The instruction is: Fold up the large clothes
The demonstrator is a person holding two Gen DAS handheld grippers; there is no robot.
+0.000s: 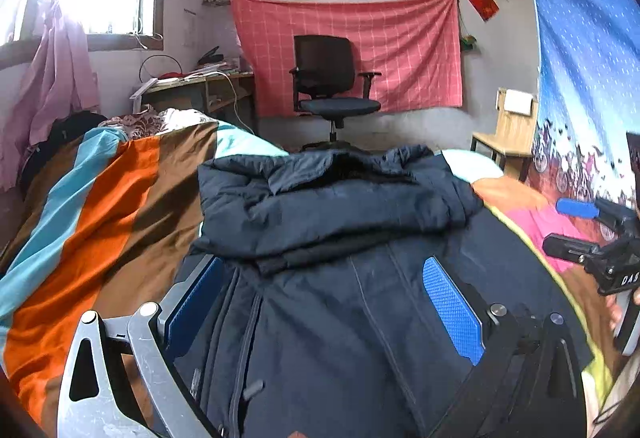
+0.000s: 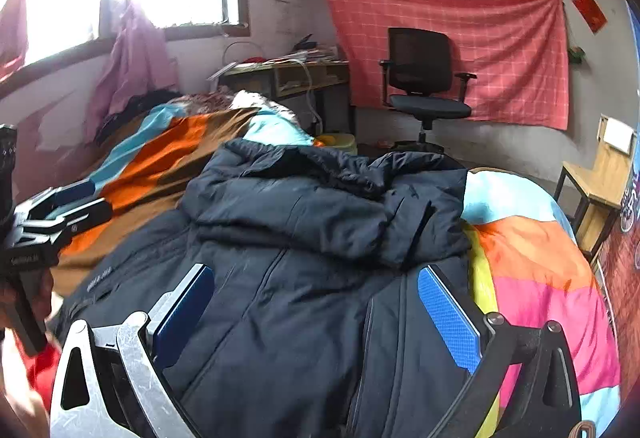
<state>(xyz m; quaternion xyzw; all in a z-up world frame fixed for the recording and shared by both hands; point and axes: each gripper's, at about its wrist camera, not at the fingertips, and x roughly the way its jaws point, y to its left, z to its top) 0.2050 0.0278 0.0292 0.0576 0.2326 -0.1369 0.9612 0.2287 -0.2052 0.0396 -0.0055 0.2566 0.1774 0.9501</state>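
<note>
Both grippers spread wide, pinching nothing: left gripper over the near left part of the garment, right gripper over its near right part, blue pads clear of the cloth or barely above it; contact not certain.

Largest first: wide bed under a striped quilt of orange, brown, turquoise and pink, filling the near scene. On it, lying lengthwise from near to far, the big dark navy padded hooded jacket, front zip up, its far upper part with the hood already doubled back toward the near side into a thick puffy roll.

Step in hand, by judgement: between folds, first turn done, second grasp not yet taken. Next move likely calling for a pinch on each near side edge or the hem, then a lift together toward the far roll, kept level so the slippery padding does not spring open.

Edges and room: bare quilt broad to the left, narrower to the right. Beyond the far end, a black swivel office chair well apart. Blue patterned hanging cloth close on the right, limiting swing there.
</note>
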